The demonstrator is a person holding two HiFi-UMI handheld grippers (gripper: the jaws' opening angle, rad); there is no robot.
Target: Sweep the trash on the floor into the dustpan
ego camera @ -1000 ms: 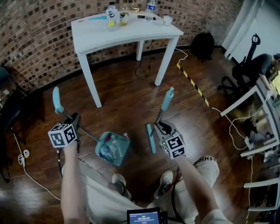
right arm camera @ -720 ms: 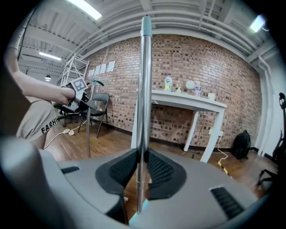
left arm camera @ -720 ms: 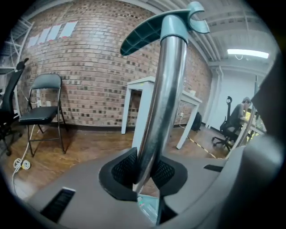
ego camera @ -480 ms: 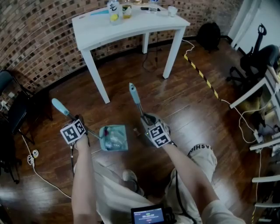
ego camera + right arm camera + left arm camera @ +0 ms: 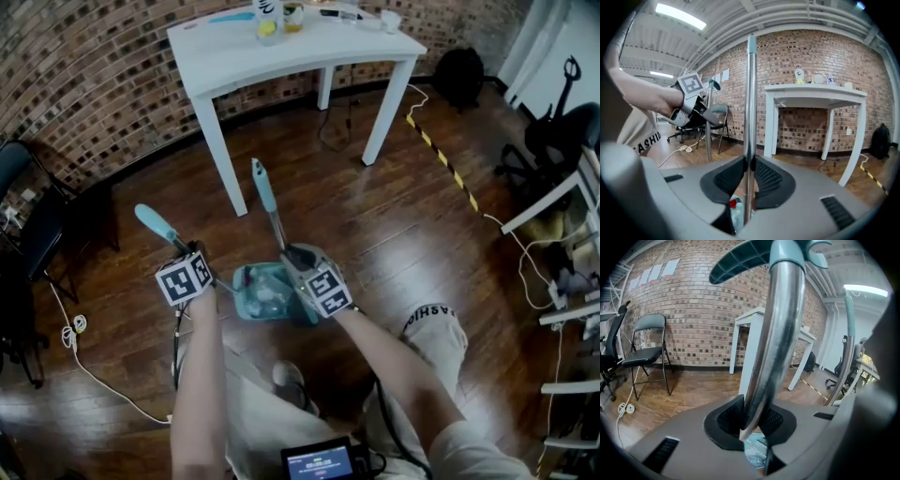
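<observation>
A teal dustpan [image 5: 261, 292] with clear plastic trash in it rests on the wood floor between my two grippers. My left gripper [image 5: 192, 274] is shut on the dustpan's metal pole [image 5: 769, 348], whose teal grip [image 5: 155, 223] points up and to the left. My right gripper [image 5: 314, 281] is shut on the broom's thin metal pole [image 5: 750, 112]; its teal grip [image 5: 262, 185] stands above the pan. The broom's head is hidden under my right gripper at the pan's right edge. Trash with a red cap [image 5: 733, 204] shows below my right gripper's jaws.
A white table [image 5: 281, 52] with bottles stands ahead against the brick wall. A dark folding chair [image 5: 23, 202] and a white cable [image 5: 70, 328] lie to the left. Yellow-black floor tape [image 5: 441, 159], a black bag [image 5: 464, 80] and an office chair [image 5: 562, 122] are to the right.
My right gripper has carried the broom left, from apart on the dustpan's right to right against it. The dustpan and my left gripper have shifted slightly right in view.
</observation>
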